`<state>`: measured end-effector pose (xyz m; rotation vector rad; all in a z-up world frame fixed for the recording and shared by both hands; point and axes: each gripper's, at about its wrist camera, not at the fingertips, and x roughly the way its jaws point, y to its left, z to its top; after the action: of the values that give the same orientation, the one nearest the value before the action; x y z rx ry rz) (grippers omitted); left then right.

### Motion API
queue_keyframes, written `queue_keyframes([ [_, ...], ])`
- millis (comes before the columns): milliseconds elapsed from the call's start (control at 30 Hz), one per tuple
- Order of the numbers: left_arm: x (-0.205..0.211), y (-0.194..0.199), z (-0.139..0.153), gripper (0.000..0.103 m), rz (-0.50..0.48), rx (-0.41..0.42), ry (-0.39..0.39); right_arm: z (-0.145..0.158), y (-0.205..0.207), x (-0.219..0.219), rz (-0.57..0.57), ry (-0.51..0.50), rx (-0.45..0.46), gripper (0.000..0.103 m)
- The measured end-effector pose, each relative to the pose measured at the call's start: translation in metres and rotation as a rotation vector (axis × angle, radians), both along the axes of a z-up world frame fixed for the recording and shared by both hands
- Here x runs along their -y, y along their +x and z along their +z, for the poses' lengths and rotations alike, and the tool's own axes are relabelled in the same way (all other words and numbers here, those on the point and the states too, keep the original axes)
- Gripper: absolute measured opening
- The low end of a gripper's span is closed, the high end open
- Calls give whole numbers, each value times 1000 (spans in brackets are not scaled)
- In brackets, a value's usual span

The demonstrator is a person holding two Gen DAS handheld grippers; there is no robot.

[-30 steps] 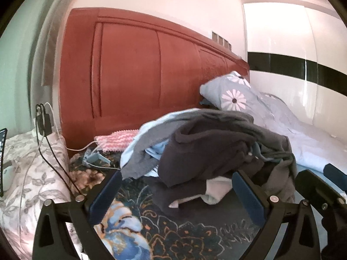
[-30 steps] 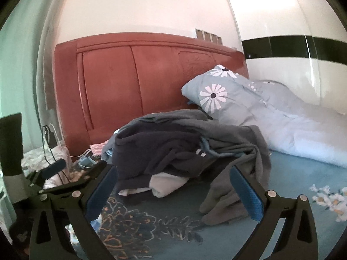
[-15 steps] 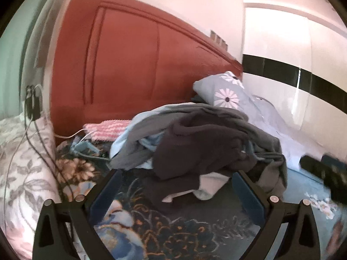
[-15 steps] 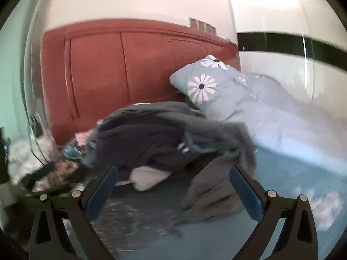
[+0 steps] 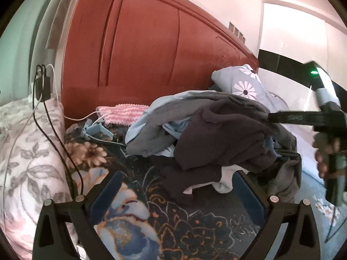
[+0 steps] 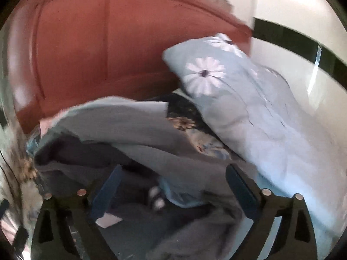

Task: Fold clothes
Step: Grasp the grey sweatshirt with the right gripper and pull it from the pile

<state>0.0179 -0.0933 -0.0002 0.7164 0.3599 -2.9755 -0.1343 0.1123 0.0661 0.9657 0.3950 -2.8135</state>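
A heap of clothes (image 5: 216,134) lies on the bed: grey, dark brown, light blue and white garments tangled together. My left gripper (image 5: 176,186) is open and empty, just in front of the heap's near edge. My right gripper (image 6: 173,177) is open, low over the top of the heap (image 6: 134,143), with grey and blue cloth between its fingers; this view is blurred. In the left wrist view the right gripper's body (image 5: 303,118) reaches into the heap from the right.
A red headboard (image 5: 151,49) stands behind. A blue daisy-print pillow and duvet (image 6: 249,99) lie to the right. A grey floral pillow (image 5: 28,147) with charger cables (image 5: 43,99) lies left. A pink striped cloth (image 5: 121,113) sits near the headboard. The bedsheet (image 5: 151,221) is dark floral.
My right gripper has moved forward and over the heap, so it now shows in the left wrist view at the right. My left gripper has shifted slightly closer and left.
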Motion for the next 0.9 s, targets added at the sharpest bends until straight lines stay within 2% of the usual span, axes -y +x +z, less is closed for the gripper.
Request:
queue_keyframes([
  [100,4,-1,-2,103,0,8,25,-13,-10,22,6,120,4,69],
  [133,6,-1,-2,103,-1,11,34,-16,-12,25,2,145,8,56],
  [167,7,-1,-3,103,-3,14,48,-19,-13,26,-3,160,12,39],
  [233,10,-2,-4,103,-7,23,71,-21,-13,22,-10,167,20,31],
  [267,11,-3,-5,103,-9,27,82,-22,-13,20,-13,168,26,18],
  [300,12,-4,-5,103,-11,29,88,-22,-13,18,-20,171,26,10],
  [467,14,-5,-6,103,-10,34,89,-9,-9,10,-88,225,-31,8],
  [633,15,-6,-6,103,-9,34,86,26,-2,-6,-195,265,-143,7],
  [900,19,-2,-4,103,-9,21,103,83,28,-56,-352,296,-297,7],
])
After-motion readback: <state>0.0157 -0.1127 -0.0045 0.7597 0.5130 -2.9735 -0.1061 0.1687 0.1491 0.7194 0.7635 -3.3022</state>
